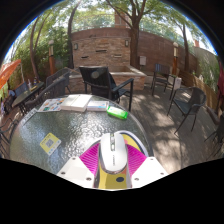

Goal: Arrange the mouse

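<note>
A white computer mouse [111, 151] sits between my gripper's [112, 160] two fingers, its length running along them. The magenta pads [92, 158] press against both of its sides, so the gripper is shut on it. The mouse is held above a round glass table [60, 125], near its front edge. Below the mouse a yellow part of the gripper body shows.
On the table lie a yellow and white card [50, 143], a flat white book or box [76, 103] and a green and white object [118, 112]. Black patio chairs [105, 82] ring the table. A brick wall [110, 45] and trees stand beyond.
</note>
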